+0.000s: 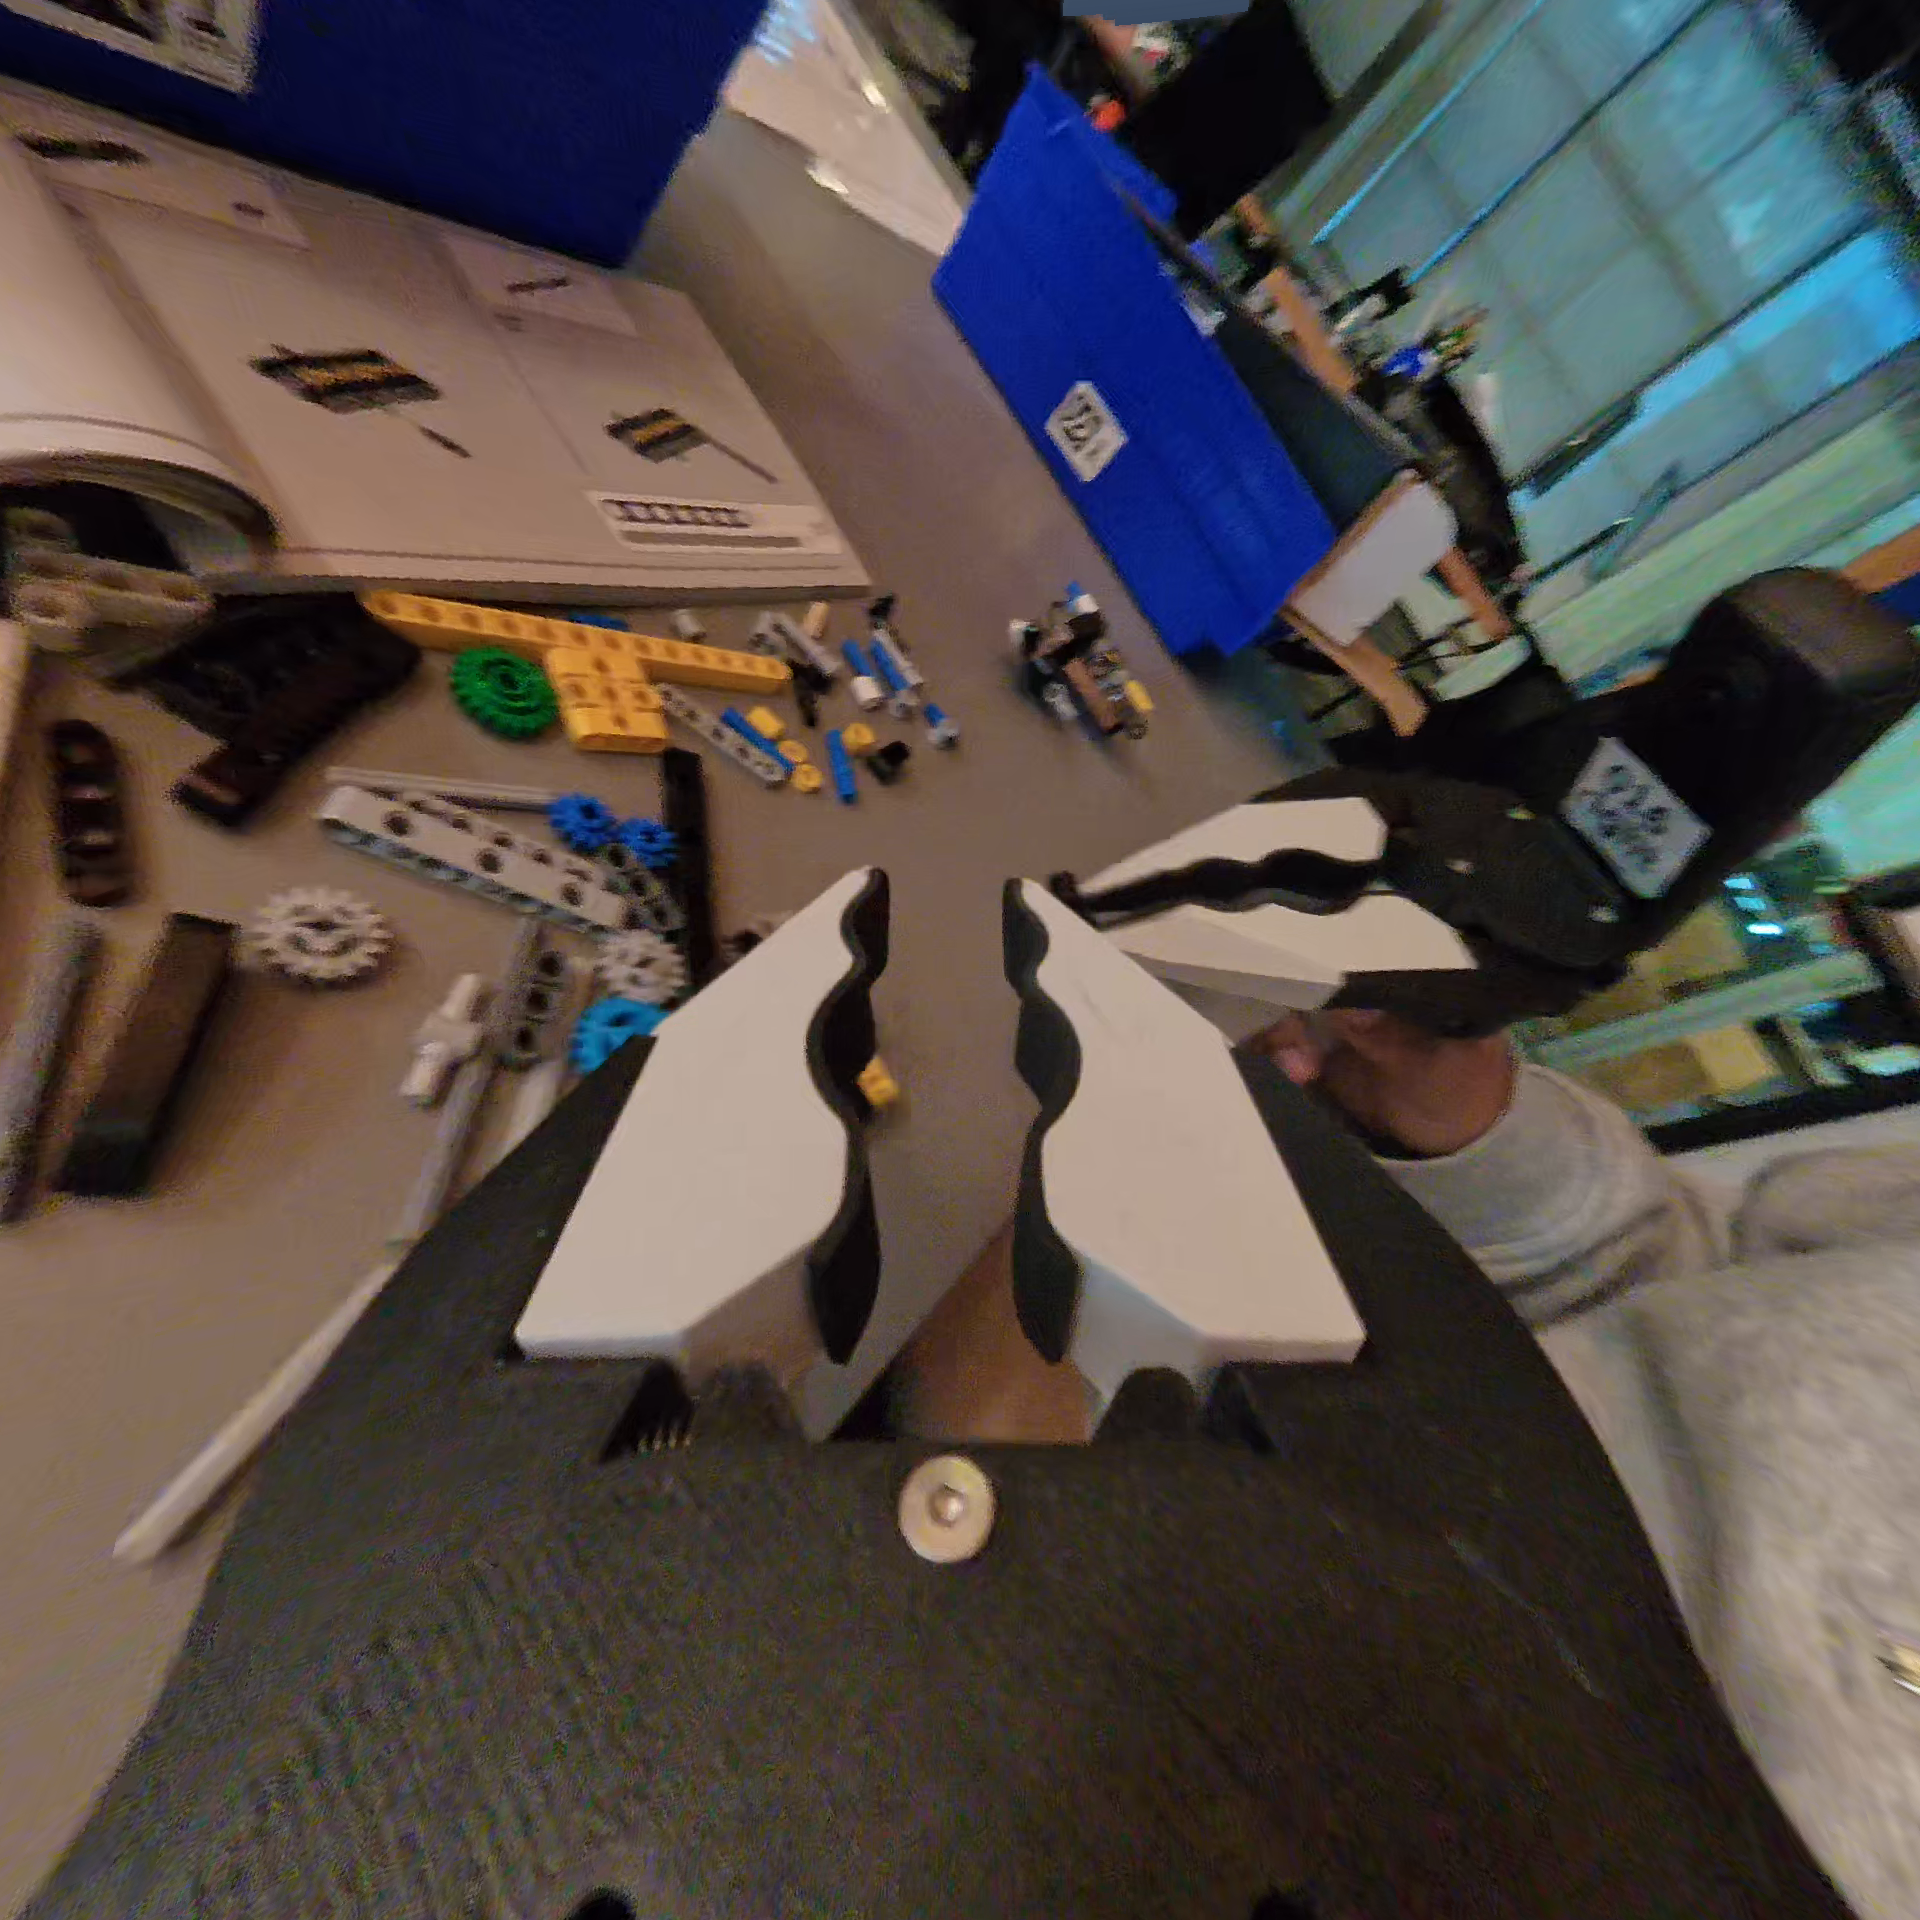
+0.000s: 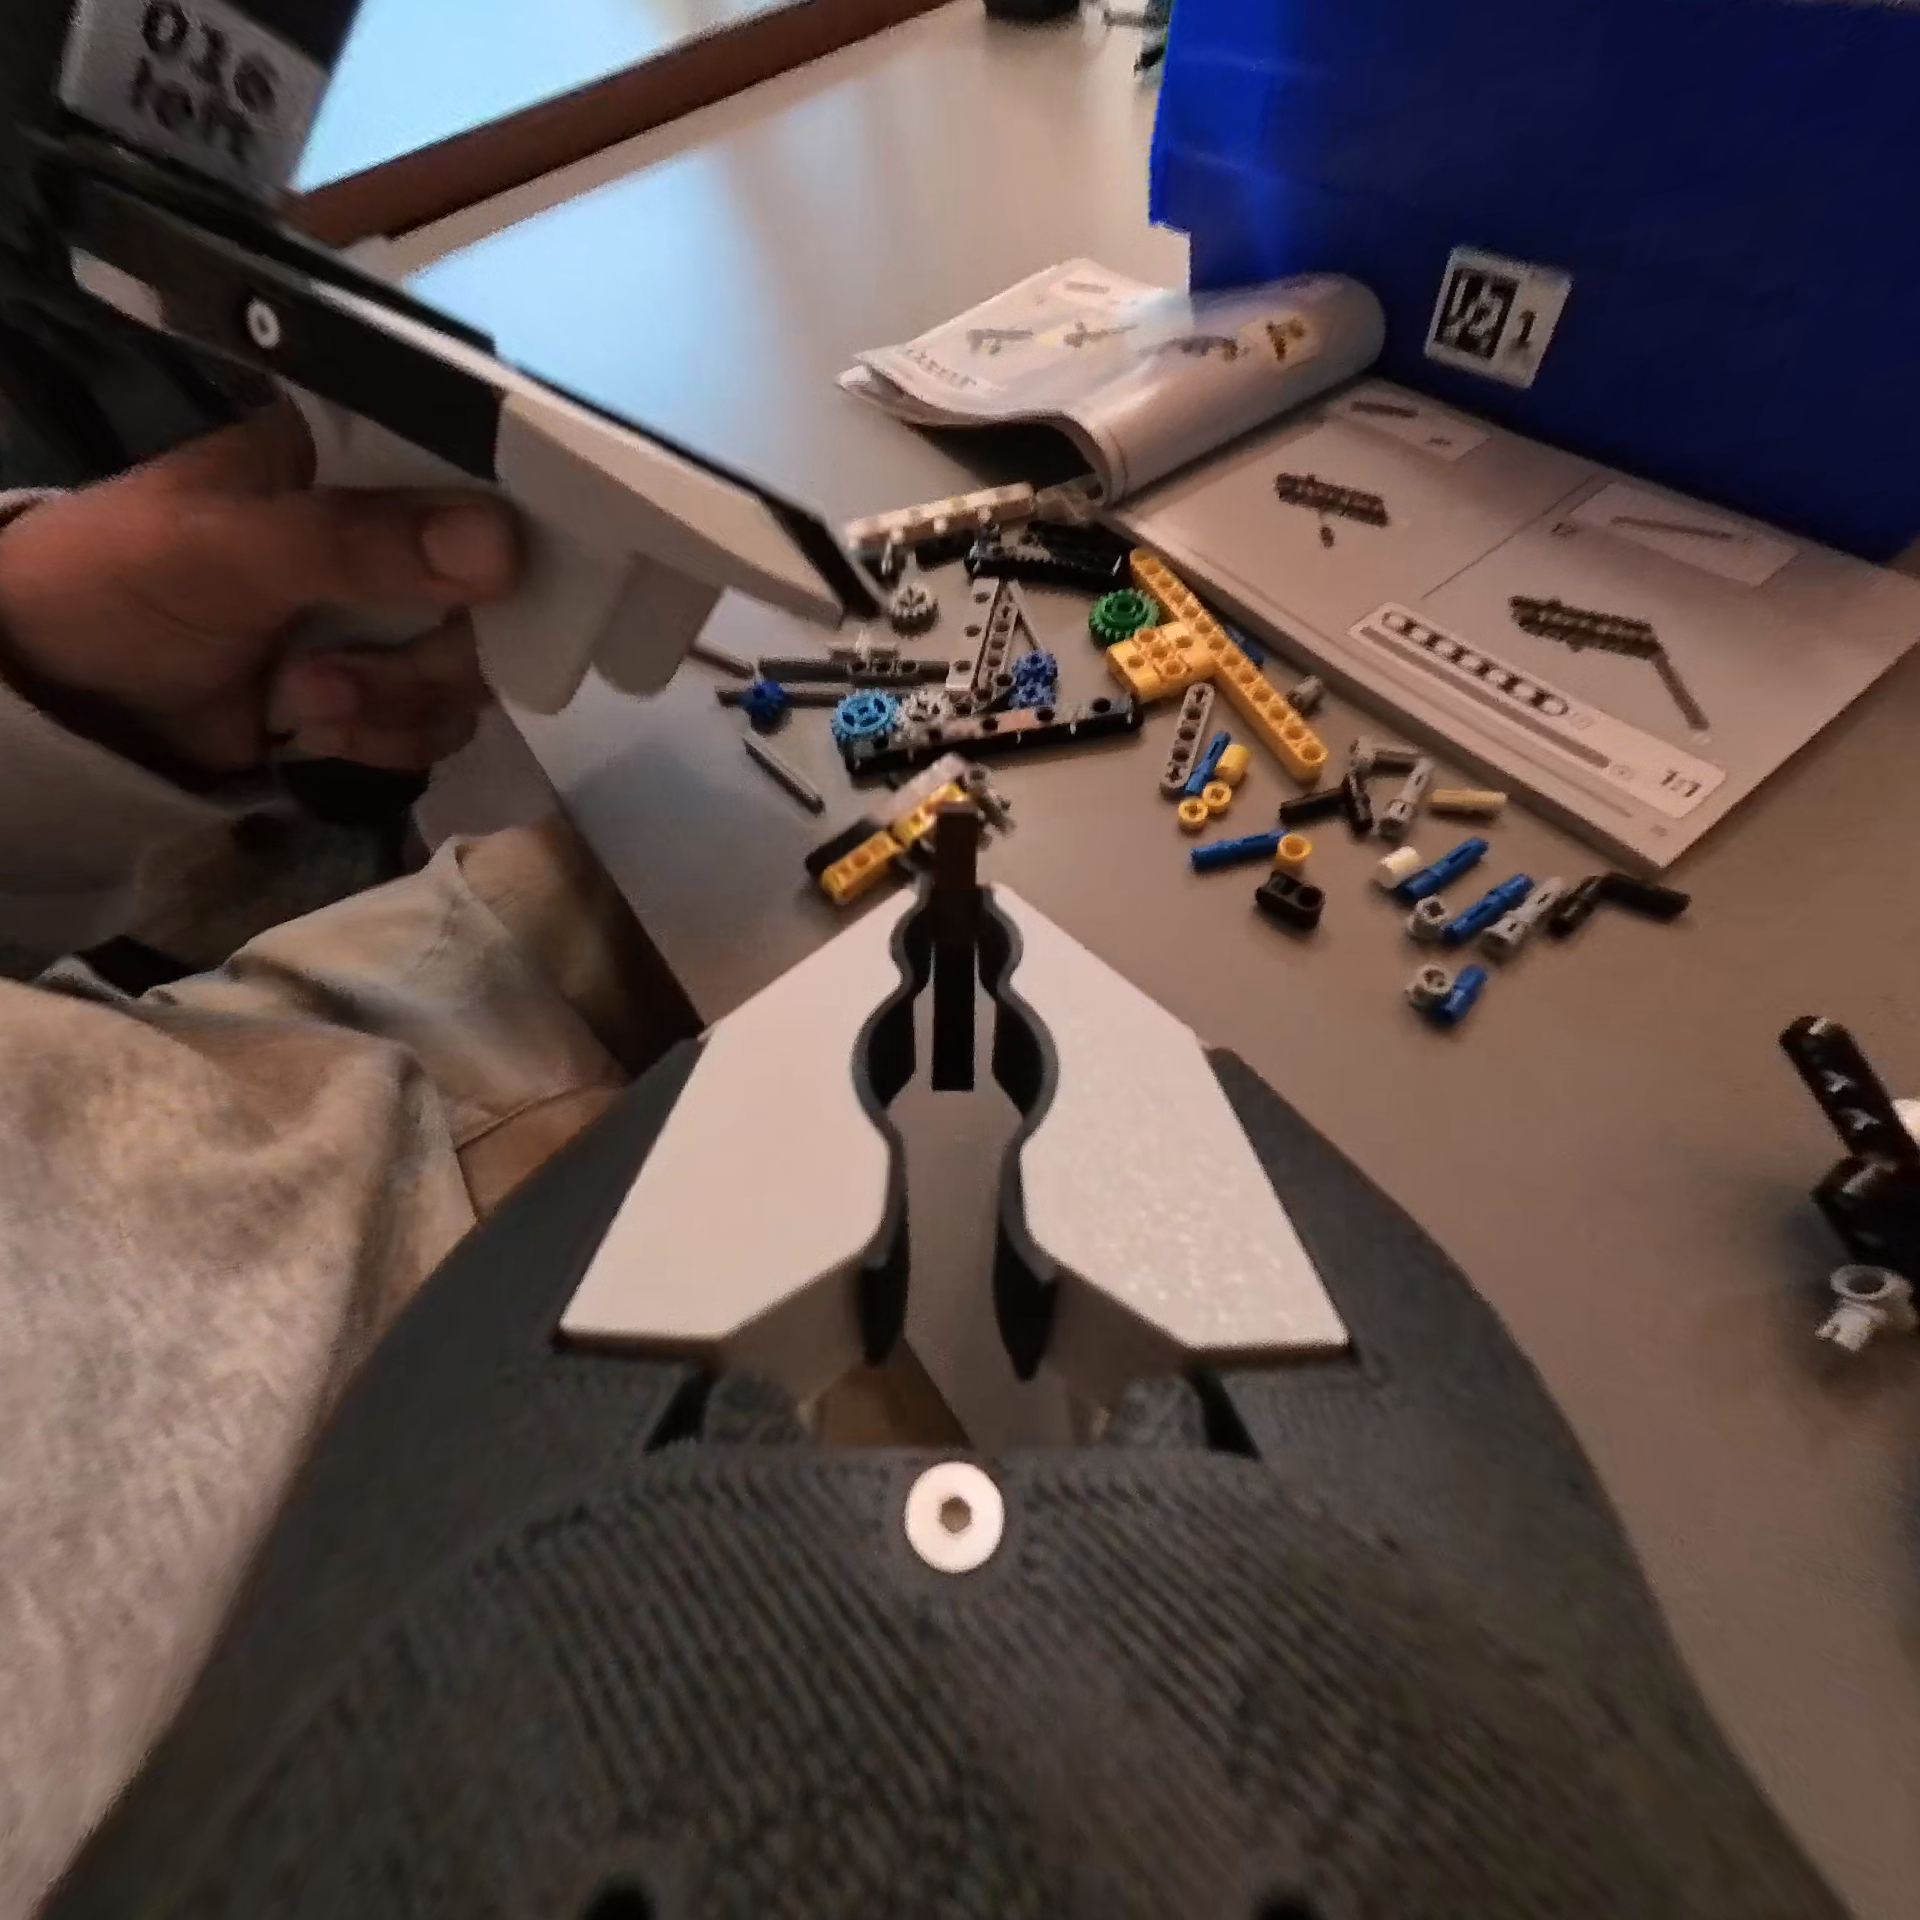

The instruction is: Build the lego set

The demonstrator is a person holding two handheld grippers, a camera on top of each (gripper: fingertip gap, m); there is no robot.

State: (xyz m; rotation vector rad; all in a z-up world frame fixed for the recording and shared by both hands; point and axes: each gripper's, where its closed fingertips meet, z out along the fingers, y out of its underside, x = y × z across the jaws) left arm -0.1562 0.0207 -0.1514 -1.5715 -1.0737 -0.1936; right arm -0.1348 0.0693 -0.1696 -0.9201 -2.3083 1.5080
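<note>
Mid-assembly: right gripper [image 2: 954, 902] clamped on thin dark plastic axle [image 2: 954, 935], small yellow-and-grey lego sub-assembly [image 2: 904, 831] just beyond at 12 o'clock. Left gripper [image 1: 943, 894] spread apart, holding nothing. Next, likely: align axle tip squarely with a hole, brace sub-assembly

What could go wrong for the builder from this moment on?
1. The thin dark axle sits only at the right gripper tips, so it may twist or slip.
2. The open left gripper hovers close over loose gears and grey beams and may scatter them.
</note>
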